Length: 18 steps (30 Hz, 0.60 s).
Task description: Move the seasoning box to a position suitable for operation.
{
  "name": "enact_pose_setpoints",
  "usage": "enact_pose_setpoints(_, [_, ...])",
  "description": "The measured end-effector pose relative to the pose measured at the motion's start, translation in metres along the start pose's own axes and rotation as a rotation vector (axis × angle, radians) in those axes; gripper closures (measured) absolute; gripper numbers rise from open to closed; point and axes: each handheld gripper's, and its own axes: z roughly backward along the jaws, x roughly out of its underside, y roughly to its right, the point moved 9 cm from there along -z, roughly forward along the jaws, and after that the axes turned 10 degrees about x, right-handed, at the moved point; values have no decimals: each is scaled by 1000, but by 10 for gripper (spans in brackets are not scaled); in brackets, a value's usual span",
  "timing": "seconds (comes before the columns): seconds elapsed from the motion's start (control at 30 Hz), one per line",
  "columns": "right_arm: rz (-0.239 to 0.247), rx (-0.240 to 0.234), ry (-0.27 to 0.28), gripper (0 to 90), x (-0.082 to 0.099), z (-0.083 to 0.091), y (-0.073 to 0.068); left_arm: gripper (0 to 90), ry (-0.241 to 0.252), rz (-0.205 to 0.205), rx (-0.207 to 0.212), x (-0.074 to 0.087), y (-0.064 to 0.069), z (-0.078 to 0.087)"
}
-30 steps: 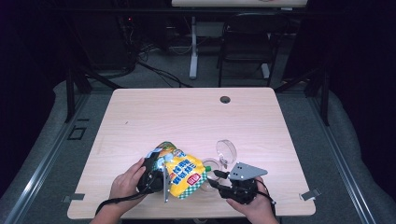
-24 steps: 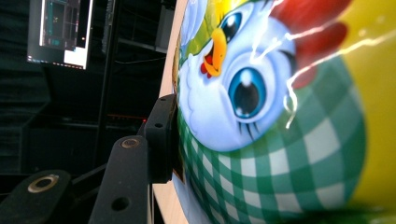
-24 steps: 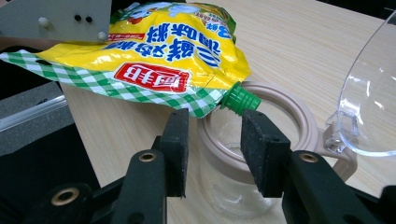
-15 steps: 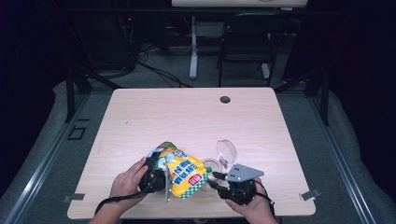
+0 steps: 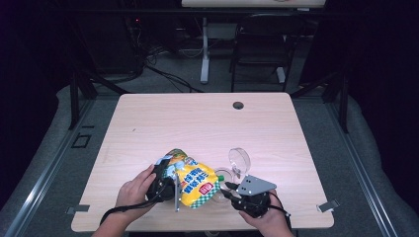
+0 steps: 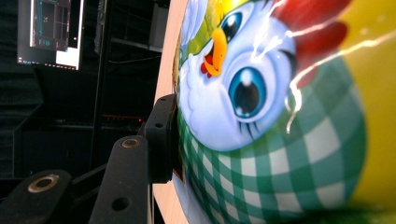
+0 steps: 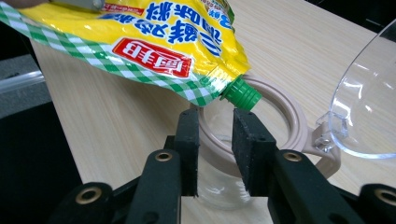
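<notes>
Dark room with a black chair (image 5: 257, 47) and cables beyond a pale wooden table (image 5: 197, 123), seen from above. At the near edge of the table a person works with a gripper in each hand. The left gripper (image 5: 165, 182) clamps a yellow seasoning pouch (image 5: 195, 180) with green checks and a cartoon chick; in the left gripper view one black jaw presses flat against the pouch's printed side, so the grip looks firm. The pouch is tilted, and its green screw cap (image 7: 241, 93) hangs just over the mouth of a small clear jar (image 7: 219, 182) with a beige rim (image 7: 280, 109). The jar's clear hinged lid (image 7: 366, 102) stands flipped up to one side. The right gripper (image 7: 215, 144) has its jaws standing on either side of the jar's near rim; they have just been closing, with the rim and glass wall between them, but a gap shows at each pad, so they do not yet pinch it.

Risks, as a judgement: the cap looks in place, so nothing can pour until it comes off. If the jaws close unevenly, the light jar could skid or tip. A sagging pouch could knock the rim or spill seasoning on the table
</notes>
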Motion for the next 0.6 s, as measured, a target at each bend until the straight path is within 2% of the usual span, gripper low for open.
enact_pose_setpoints(0.23, [160, 85, -2, 734, -1, -3, -5, 569, -5, -6, 7, -1, 0, 0])
enact_pose_setpoints(0.33, [208, 108, -9, 735, -1, -5, -7, 569, -6, -6, 9, -1, 0, 0])
enact_pose_setpoints(0.5, [249, 134, -2, 735, -2, -6, -9, 569, -6, -10, 11, -2, -1, 0])
enact_pose_setpoints(0.6, [247, 149, 14, 736, -5, -5, -9, 569, -6, -9, 7, -2, -2, 1])
